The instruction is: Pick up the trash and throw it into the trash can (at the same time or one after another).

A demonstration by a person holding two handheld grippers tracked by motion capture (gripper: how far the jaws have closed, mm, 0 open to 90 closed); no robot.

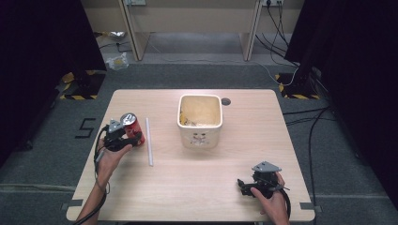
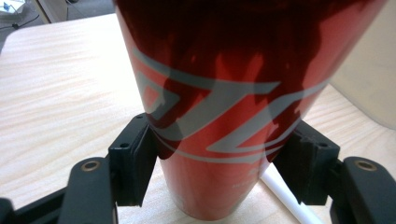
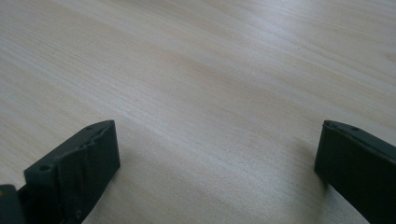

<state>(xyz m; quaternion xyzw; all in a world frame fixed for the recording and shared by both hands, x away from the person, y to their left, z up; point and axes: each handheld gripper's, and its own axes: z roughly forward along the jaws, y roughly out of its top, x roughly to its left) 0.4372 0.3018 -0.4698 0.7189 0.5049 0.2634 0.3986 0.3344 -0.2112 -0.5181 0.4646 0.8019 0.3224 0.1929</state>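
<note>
Grasp done: your left gripper (image 1: 123,136) clamps the red aluminium drink can (image 1: 131,126) at the wooden table's (image 1: 197,187) left side, beside the white plastic straw (image 1: 149,140). Your right gripper (image 1: 256,183) idles near you, jaws wide, holding nothing. Likely left: drop the can into the cream square bin (image 1: 199,136).

- cream tub (image 1: 200,136): table (image 1: 187,197) centre, open top, crumpled paper inside
- white straw (image 1: 149,140): flat, left of tub, apart from it
- dark round hole (image 1: 226,101): just right of tub's far corner
</note>
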